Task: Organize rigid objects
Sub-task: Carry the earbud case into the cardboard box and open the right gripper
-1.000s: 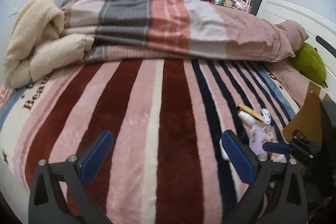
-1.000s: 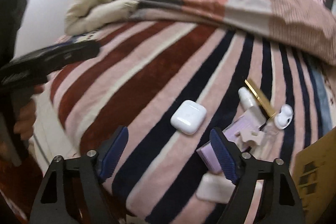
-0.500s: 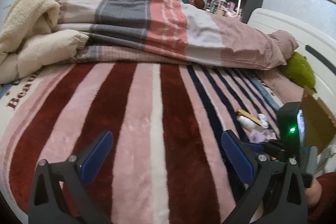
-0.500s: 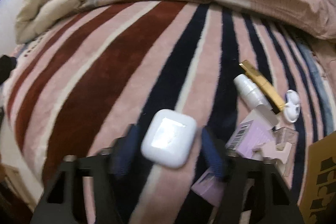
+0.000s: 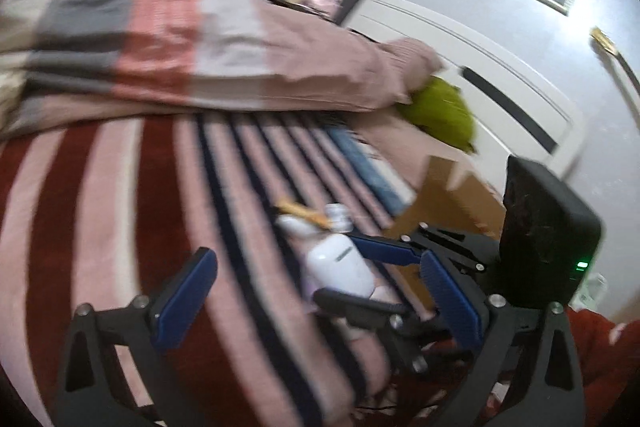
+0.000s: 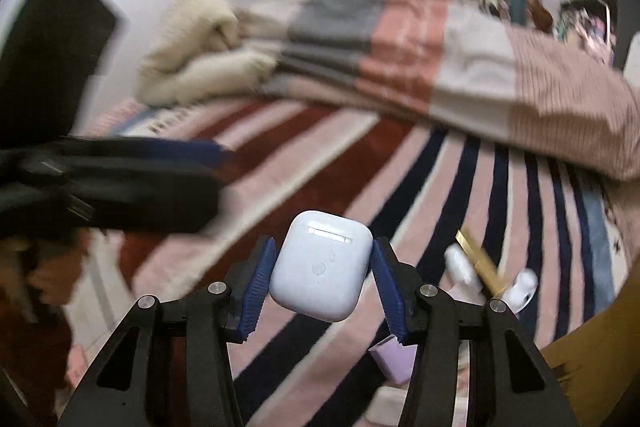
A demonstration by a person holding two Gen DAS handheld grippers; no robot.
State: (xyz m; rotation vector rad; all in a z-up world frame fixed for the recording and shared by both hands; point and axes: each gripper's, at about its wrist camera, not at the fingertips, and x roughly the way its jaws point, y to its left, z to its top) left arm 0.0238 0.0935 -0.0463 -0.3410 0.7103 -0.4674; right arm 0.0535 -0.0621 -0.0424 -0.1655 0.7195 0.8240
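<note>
My right gripper is shut on a white earbud case and holds it above the striped blanket. The case also shows in the left wrist view, held between the right gripper's blue pads. My left gripper is open and empty above the blanket. On the blanket to the right lie a gold bar, a small white bottle, a white earbud-shaped item and a lilac box.
A cardboard box stands at the right by the bed's white headboard. A folded striped quilt and cream blanket lie at the back. A green cushion rests near the headboard.
My right gripper has closed on the white earbud case and lifted it off the blanket. The left gripper has swung right, toward the right gripper and cardboard box.
</note>
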